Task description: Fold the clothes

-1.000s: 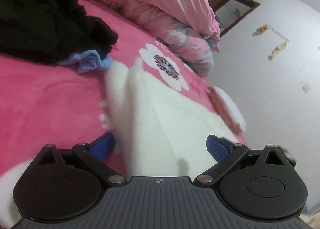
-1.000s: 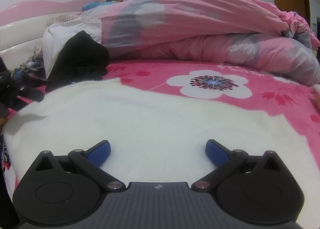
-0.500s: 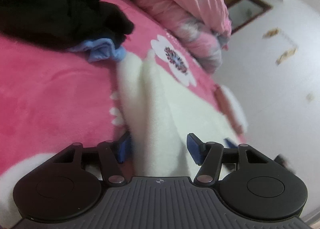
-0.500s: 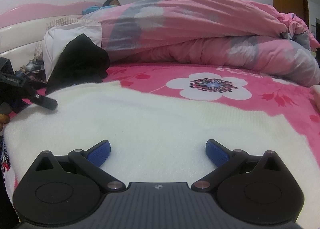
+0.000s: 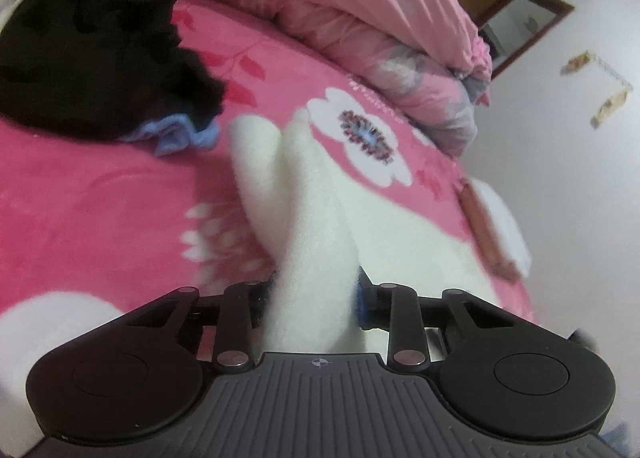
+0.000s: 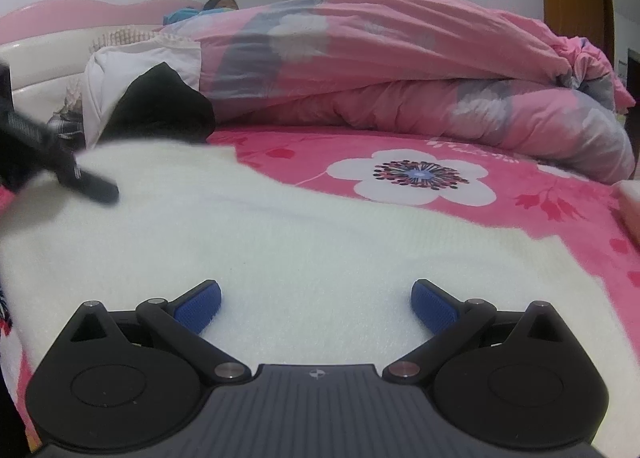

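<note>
Left tongs (image 5: pixel 316 294) clenched on a bunched ridge of the white sweater (image 6: pixel 320 242) spread across the pink bed (image 5: pixel 100 198), right tongs (image 6: pixel 316 304) gaping above it, risking thick fleece slipping loose or dragging crooked if pulled one-sided.

A bed (image 6: pixel 520 186) covered in a pink flowered sheet. A white garment (image 6: pixel 320 242) lies spread on it, directly ahead of the right tongs. Beyond it, a bunched pink quilt (image 6: pixel 400 70) runs across the far side. Ahead to the left sits a black garment (image 5: pixel 88 50), a blue cloth (image 5: pixel 180 134) beside it.
</note>
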`<state>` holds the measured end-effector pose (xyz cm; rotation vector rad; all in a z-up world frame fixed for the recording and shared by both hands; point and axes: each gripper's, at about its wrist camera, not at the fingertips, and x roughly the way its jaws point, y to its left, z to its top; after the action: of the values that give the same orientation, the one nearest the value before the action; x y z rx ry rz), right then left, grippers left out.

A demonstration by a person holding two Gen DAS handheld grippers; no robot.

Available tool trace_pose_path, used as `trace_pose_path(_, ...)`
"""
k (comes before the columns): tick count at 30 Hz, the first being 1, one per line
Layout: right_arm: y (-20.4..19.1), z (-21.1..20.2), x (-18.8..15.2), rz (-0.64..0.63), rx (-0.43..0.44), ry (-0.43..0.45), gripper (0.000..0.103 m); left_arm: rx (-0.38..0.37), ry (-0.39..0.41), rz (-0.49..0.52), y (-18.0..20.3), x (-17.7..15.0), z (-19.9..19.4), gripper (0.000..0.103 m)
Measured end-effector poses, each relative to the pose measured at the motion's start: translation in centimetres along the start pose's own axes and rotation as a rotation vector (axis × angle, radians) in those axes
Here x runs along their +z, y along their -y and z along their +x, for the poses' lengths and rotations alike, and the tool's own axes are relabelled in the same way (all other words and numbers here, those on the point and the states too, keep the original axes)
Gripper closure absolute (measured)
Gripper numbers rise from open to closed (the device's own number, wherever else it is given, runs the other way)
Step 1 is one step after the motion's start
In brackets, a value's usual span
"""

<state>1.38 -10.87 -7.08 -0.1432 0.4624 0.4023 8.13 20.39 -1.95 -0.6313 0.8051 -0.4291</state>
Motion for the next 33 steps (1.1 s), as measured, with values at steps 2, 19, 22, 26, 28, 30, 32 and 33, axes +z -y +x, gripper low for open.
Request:
trace_pose_path(2, -0.5, -0.6, -0.3, -0.017, -0.031, 0.014, 0.000, -0.009, 0.004, -0.019, 1.8, 0.4, -0.2, 0.075)
trace_pose_path(19, -0.7, -3.9, -3.7, 0.027, -0.118, 0.147, 0.000, -0.021, -0.080, 0.215, 20.2, -1.8, 6.6, 0.075)
trace_pose_path(22, -0.2, -4.5, -4.8, 0.067, -0.108, 0.183, 0.000, 0.010, -0.115, 0.261, 22.3, -3.1, 9.5, 0.075)
trace_pose_path(26, 0.2, -5.0, -5.3, 0.083, -0.093, 0.210, 0.000, 0.071, -0.213, 0.289, 23.6, -6.2, 14.8, 0.068)
trace_pose_path(28, 0.2, -5.0, -5.5, 0.082, -0.091, 0.216, 0.000, 0.079, -0.256, 0.284, 23.8, -7.1, 16.4, 0.057)
trace_pose_path(30, 0.2, -5.1, -5.7, 0.086, -0.087, 0.224, 0.000, 0.082, -0.269, 0.282, 24.1, -7.5, 16.8, 0.041)
trace_pose_path(32, 0.2, -5.2, -5.8, 0.090, -0.083, 0.232, 0.000, 0.075, -0.280, 0.264, 25.1, -7.4, 16.5, 0.032)
trace_pose_path(33, 0.2, -5.3, -5.9, 0.092, -0.081, 0.236, 0.000, 0.072, -0.283, 0.253, 25.5, -7.2, 16.4, 0.028)
